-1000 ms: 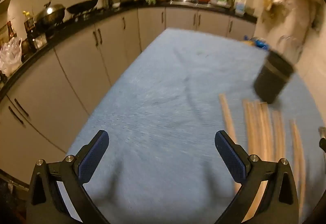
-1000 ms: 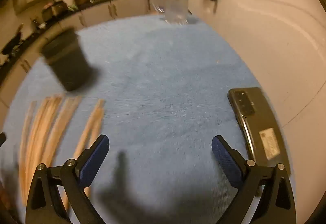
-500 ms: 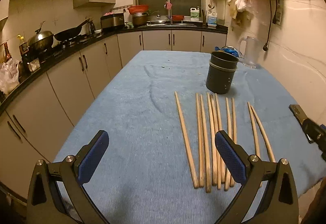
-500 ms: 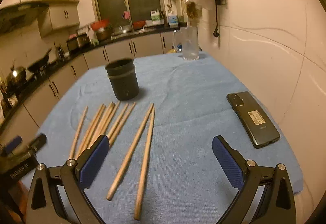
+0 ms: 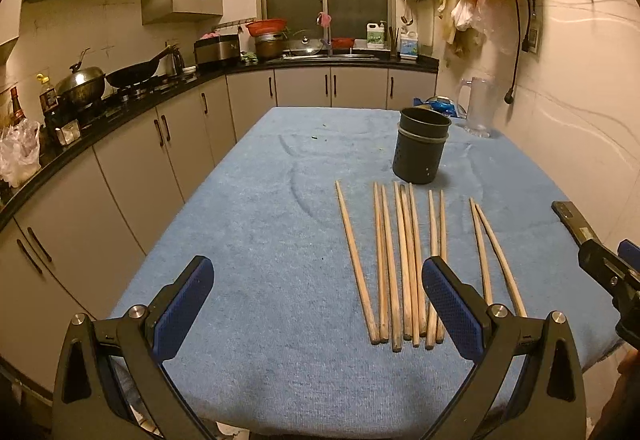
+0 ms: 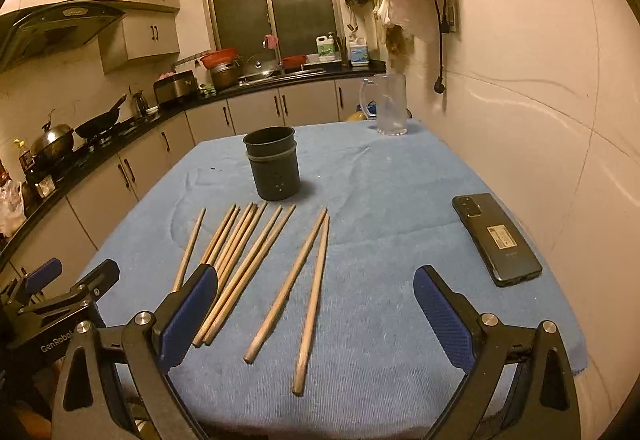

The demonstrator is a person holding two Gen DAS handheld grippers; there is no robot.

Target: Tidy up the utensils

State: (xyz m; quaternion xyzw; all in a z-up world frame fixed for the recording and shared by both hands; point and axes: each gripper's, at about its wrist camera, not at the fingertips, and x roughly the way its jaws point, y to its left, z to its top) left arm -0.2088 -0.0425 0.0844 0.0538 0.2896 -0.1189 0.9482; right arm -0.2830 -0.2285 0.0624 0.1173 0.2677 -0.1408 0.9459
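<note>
While you hold both grippers above the near edge of the blue cloth (image 5: 260, 240), your left gripper (image 5: 318, 306) and right gripper (image 6: 316, 318) stand spread wide, holding nothing. The chopsticks (image 6: 240, 260) lie loose side by side, just near of the upright dark holder (image 6: 274, 167).

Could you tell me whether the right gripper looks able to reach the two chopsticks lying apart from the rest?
Probably yes: the right gripper is open, and the pair of chopsticks lies on the blue cloth ahead of it, uncovered.
</note>
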